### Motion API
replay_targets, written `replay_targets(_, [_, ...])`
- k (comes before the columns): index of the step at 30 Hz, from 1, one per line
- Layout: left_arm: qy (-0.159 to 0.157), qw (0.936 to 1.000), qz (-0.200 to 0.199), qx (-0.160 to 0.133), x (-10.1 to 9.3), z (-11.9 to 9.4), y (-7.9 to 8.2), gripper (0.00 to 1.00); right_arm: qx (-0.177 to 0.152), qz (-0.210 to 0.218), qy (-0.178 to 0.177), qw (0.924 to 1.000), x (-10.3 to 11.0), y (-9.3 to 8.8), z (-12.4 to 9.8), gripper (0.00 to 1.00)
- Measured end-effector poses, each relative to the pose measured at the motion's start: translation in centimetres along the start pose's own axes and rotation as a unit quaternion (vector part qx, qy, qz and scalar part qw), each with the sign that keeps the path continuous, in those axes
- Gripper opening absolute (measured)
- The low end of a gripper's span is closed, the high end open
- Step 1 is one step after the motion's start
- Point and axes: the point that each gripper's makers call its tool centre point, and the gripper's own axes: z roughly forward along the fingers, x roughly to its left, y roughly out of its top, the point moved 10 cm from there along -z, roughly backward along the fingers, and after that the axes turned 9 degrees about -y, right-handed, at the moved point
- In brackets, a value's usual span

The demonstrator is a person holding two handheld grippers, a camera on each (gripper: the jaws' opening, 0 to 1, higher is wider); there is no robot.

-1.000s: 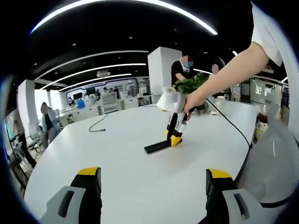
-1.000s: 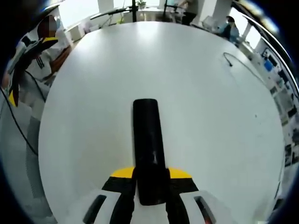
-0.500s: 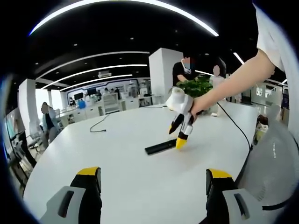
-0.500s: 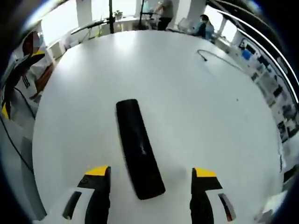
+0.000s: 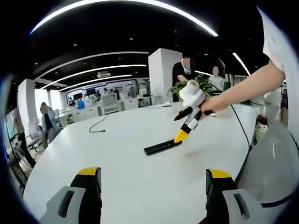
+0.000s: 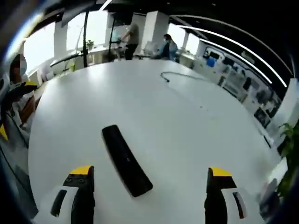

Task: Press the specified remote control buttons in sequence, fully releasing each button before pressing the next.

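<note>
Remote control (image 6: 126,160): lies flat on the white surface (image 6: 187,126), well in from the rim, face up as far as can be judged; individual buttons are too small to make out. Nothing touches it. In the left gripper view the same remote control (image 5: 162,147) shows as a thin dark bar with bare surface all round it, which suits the requirement that it stay visible.

Right gripper (image 6: 148,183): fingers spread wide, 1 to each side of the remote's near end, holding nothing. In the left gripper view the right gripper (image 5: 187,126) hangs above the remote's near end, tips angled down toward it and clear of it. Judgement: this is a released, lifted posture between presses.

Left gripper (image 5: 153,181): fingers wide apart, empty, held low and well back from the remote, apparently kept out of the way to watch the workspace.

Orientation: in the right gripper view the long axis runs diagonally, near end at lower right between the fingers, far end pointing up and left, away from the gripper. A loose cable (image 6: 180,76) lies far off on the surface.
</note>
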Motion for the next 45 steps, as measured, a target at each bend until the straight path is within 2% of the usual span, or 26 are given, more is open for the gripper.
replay_targets(2, [-0.001,1.0000,0.001,0.000,0.0,0.0,0.0,0.96,-0.013,0.003,-0.004,0.9999,0.2,0.1,-0.5,0.99])
replay_targets(6, [-0.002,1.0000,0.002,0.001,0.0,0.0,0.0,0.95,-0.031,0.003,-0.040,0.9987,0.4,0.3,-1.6,0.99])
replay_targets(11, [0.004,1.0000,0.001,-0.005,0.1,-0.1,0.0,0.96,-0.037,0.017,-0.034,0.9986,0.9,0.3,-2.3,0.99])
replay_targets(15, [0.007,0.9999,0.004,-0.008,0.1,-0.2,0.1,0.96,-0.047,0.018,-0.051,0.9974,1.2,0.3,-3.4,0.99])
replay_targets(18, [0.009,0.9999,0.003,-0.012,0.1,-0.3,0.2,0.96,-0.063,0.041,-0.051,0.9959,1.4,0.4,-4.4,0.99])
replay_targets(29, [0.012,0.9997,0.007,-0.019,0.1,-0.3,0.3,0.95,-0.083,0.066,-0.070,0.9918,2.8,-0.4,-7.5,0.99])
replay_targets(34, [0.009,0.9998,0.008,-0.017,0.1,-0.3,0.3,0.95,-0.110,0.116,-0.083,0.9836,3.9,-1.3,-9.6,0.99])
replay_targets(37, [0.006,0.9998,0.007,-0.016,0.0,-0.3,0.3,0.95,-0.131,0.132,-0.098,0.9777,4.4,-1.9,-11.0,0.99])
replay_targets(43, [0.000,0.9999,0.011,-0.010,-0.2,-0.2,0.2,0.95,-0.142,0.164,-0.115,0.9695,5.6,-3.8,-13.7,0.99])
replay_targets(45, [0.000,0.9999,0.011,-0.010,-0.2,-0.2,0.1,0.95,-0.144,0.182,-0.125,0.9646,6.2,-4.7,-14.6,0.99])
